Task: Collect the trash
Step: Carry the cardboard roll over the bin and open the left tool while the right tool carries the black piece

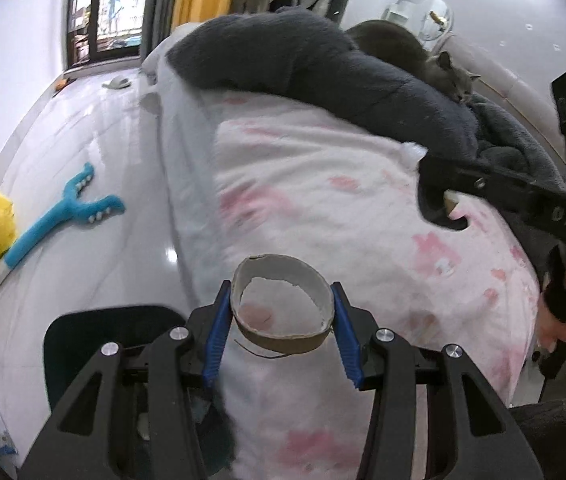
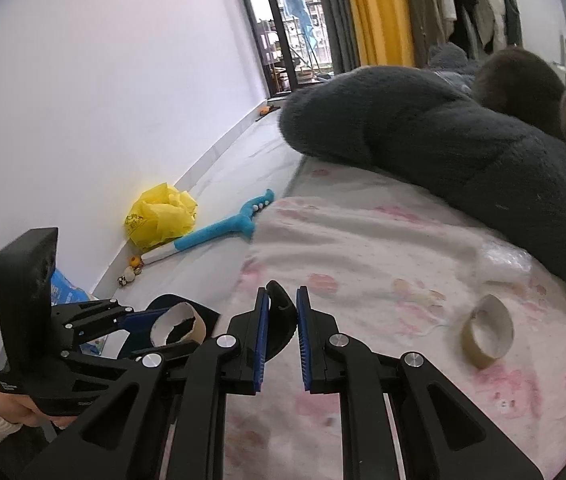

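Left wrist view: the left gripper point(image 1: 281, 310) is closed part-way on a cardboard ring point(image 1: 281, 304), its blue pads pressing both sides, the ring held clear above the bed point(image 1: 323, 184). That piece of trash counts as picked up but not yet binned. A dark bin point(image 1: 83, 344) shows below the gripper on the floor point(image 1: 95, 128), likely where the ring goes. At the right edge the right gripper point(image 1: 443, 204) reaches over the quilt with something dark in its jaws.

Right wrist view: the right gripper point(image 2: 283, 312) is nearly closed, clamped on a thin dark curved thing point(image 2: 281, 320); I cannot tell what it is. A second ring point(image 2: 487, 332) lies on the quilt to its right, untouched, with a crumpled bit of clear plastic point(image 2: 503, 264) just beyond it. Both appear left to collect. The left gripper with its ring shows at lower left, in a hand point(image 2: 23, 412).

The bed carries a pink-patterned white quilt, soft and uneven, with a dark fleece blanket point(image 2: 443, 148) heaped at the far side and a grey cat point(image 1: 453, 76) beside it. On the pale tiled floor along the white wall lie a yellow bag point(image 2: 159, 216) and a blue toy point(image 2: 223, 232). A window and hanging clothes close the far end.
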The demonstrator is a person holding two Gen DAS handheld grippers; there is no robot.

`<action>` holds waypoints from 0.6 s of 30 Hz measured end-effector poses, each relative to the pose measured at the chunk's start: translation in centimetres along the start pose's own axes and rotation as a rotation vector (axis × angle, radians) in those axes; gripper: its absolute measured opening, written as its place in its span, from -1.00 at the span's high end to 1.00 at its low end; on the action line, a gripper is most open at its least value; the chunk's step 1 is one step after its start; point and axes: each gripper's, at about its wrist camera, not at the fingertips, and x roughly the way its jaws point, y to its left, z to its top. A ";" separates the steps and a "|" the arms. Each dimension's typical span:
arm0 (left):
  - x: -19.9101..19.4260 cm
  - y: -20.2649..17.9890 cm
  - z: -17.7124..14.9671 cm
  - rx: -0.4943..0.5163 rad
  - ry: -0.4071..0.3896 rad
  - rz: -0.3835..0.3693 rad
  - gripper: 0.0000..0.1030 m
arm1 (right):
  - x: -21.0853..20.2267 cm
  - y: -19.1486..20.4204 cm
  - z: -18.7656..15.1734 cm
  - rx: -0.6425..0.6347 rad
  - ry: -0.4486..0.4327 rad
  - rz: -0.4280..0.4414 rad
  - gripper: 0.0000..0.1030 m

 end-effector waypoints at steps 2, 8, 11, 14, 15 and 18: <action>-0.2 1.0 -0.7 -0.011 0.014 0.015 0.02 | 0.2 1.1 0.0 -0.004 -0.002 0.006 0.73; 0.1 4.3 -2.3 -0.057 0.071 0.058 0.02 | 1.7 3.6 0.4 -0.025 0.007 0.027 0.73; 0.1 5.8 -2.8 -0.071 0.082 0.082 0.02 | 2.9 4.9 0.9 -0.030 0.012 0.050 0.73; 0.3 7.2 -3.4 -0.090 0.103 0.093 0.02 | 3.8 6.3 1.4 -0.038 0.013 0.074 0.73; 0.4 7.7 -3.7 -0.094 0.113 0.099 0.02 | 3.9 6.6 1.5 -0.041 0.014 0.081 0.73; 0.8 9.1 -4.8 -0.105 0.144 0.118 0.02 | 4.7 8.0 1.8 -0.052 0.016 0.106 0.73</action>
